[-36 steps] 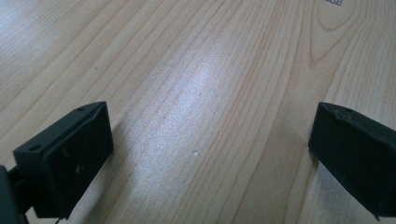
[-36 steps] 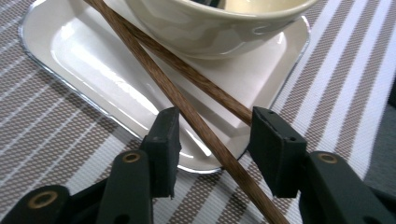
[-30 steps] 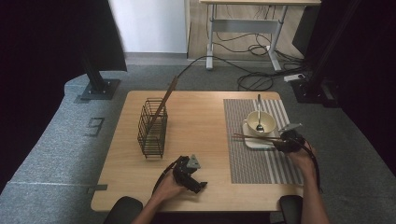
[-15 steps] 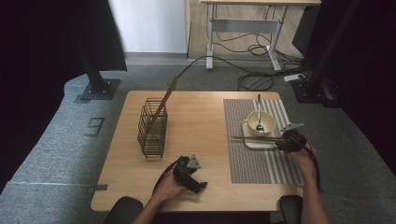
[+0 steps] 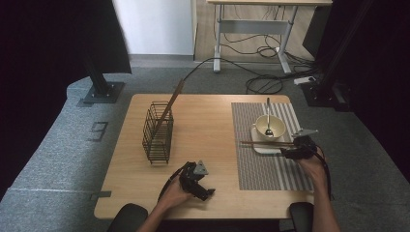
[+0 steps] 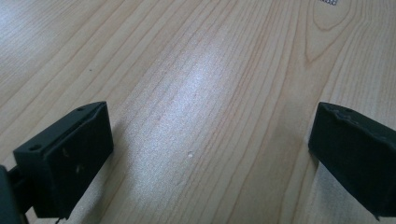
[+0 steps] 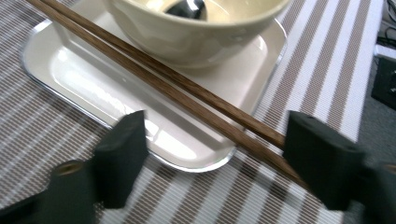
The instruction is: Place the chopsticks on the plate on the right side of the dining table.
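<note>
Your right gripper (image 7: 215, 158) has its jaws spread around the chopsticks (image 7: 177, 88), which lie across the white tray (image 7: 93, 79) beside the bowl (image 5: 269, 126), near the desk's (image 5: 208, 130) right edge. Close off-centre and one stick could roll away or nudge the bowl. Your left gripper (image 5: 199, 181) rests open-jawed near the front edge. Striped placemat (image 5: 261, 164), grey carpet.

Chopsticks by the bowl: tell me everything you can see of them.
The chopsticks are a pair of dark brown sticks, wood by the look, lying side by side and touching along their length. They rest across the white tray, just in front of the cream bowl, with both ends reaching out over the striped mat. The right gripper is open around their near end; one jaw looks close to or against them.
</note>
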### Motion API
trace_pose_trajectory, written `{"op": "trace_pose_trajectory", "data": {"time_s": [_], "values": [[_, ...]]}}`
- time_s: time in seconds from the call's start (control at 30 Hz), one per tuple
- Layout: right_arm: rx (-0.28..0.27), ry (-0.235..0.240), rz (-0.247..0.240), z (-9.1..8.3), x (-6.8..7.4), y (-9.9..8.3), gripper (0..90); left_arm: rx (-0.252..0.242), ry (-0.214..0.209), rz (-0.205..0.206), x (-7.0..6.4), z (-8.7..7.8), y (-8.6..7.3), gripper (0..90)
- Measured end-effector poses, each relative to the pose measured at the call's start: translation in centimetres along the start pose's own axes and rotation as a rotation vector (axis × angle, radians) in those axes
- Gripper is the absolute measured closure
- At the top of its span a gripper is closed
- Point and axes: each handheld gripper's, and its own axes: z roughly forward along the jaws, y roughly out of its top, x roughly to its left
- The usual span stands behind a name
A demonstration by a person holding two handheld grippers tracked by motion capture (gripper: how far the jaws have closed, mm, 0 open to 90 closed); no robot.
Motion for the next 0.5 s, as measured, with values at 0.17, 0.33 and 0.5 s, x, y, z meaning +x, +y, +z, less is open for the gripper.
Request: {"op": "trace_pose_trajectory", "data": {"time_s": [0.17,0.33,0.5], "values": [[-0.060,0.027,0.003,-0.2,1.2,0.1,6.6,0.000,-0.001,0.002,0.0,0.0,0.0,0.0],[-0.095,0.061,0.010,-0.3,2.8,-0.2,0.0,0.002,-0.002,0.006,-0.1,0.0,0.0,0.0],[-0.139,0.133,0.058,-0.2,3.8,-0.4,0.0,0.000,-0.003,0.005,-0.1,0.0,0.0,0.0]]}}
